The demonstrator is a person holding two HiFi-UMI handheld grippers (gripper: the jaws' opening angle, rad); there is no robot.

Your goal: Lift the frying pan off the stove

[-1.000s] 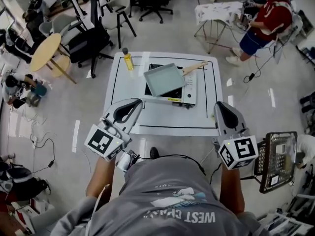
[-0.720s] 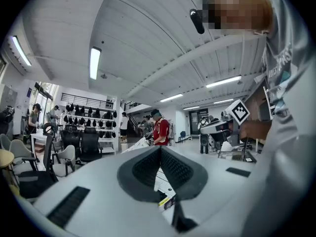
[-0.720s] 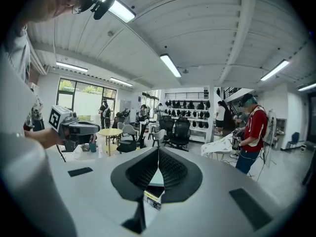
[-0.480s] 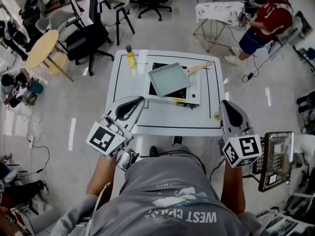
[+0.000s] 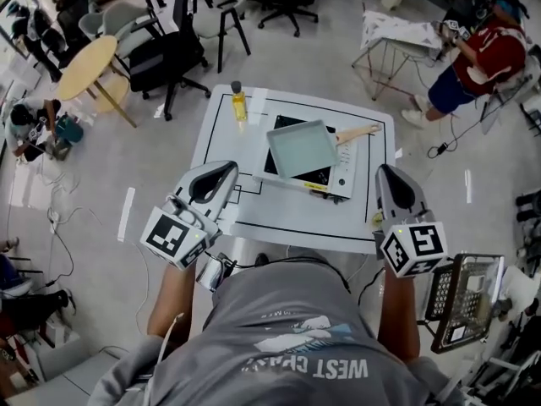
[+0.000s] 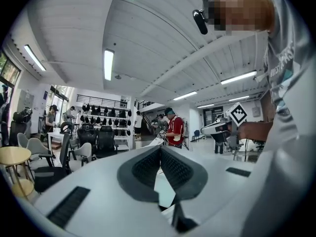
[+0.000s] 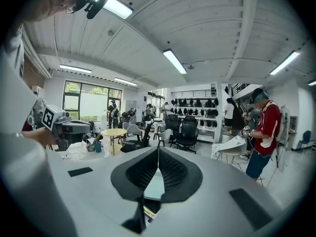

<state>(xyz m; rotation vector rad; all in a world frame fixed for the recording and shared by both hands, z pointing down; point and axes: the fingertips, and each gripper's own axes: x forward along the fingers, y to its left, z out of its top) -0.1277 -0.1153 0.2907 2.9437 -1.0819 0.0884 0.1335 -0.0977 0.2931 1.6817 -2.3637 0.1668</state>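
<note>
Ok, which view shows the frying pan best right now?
The head view: the whole frying pan sits on the stove, wooden handle pointing right. The right gripper view shows only a pale sliver past its shut jaws; the left gripper view shows nothing clearly of it.

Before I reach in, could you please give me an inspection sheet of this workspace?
Surface: white table with black lines marked on it; no spills seen.
Job's things: frying pan sits on the stove, its wooden handle pointing right and away.
Clutter: one bottle of yellow liquid at the table's far left edge.
Grippers: left gripper and right gripper both shut and empty, near the table's near edge, apart from the pan.
Cables: loose leads on the floor at left; a second lead by the person in red.
Surroundings: round wooden table, office chairs, wire basket at right.
</note>
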